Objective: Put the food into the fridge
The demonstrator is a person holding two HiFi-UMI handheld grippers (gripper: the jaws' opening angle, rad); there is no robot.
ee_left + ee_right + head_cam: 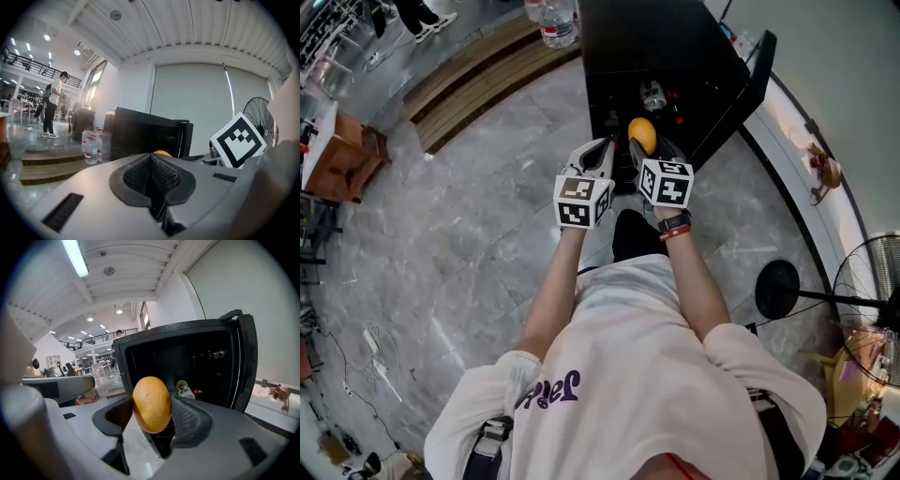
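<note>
A small black fridge [661, 66] stands on the floor with its door [741, 98] swung open to the right. My right gripper [151, 414] is shut on a round golden bread roll [151, 404], held just in front of the fridge opening; the roll [641, 134] shows orange in the head view. Inside the fridge [187, 357] lie a white can [184, 388] and something red [198, 392]. My left gripper [152, 180] is shut with nothing between its pads, held beside the right one [643, 148], and points at the fridge [140, 136].
Water bottles [91, 145] stand on a wooden step [478, 75] left of the fridge. A standing fan [862, 300] is at the right, near a curved white ledge [806, 169]. A person [52, 104] stands far off at the left. The floor is grey marble.
</note>
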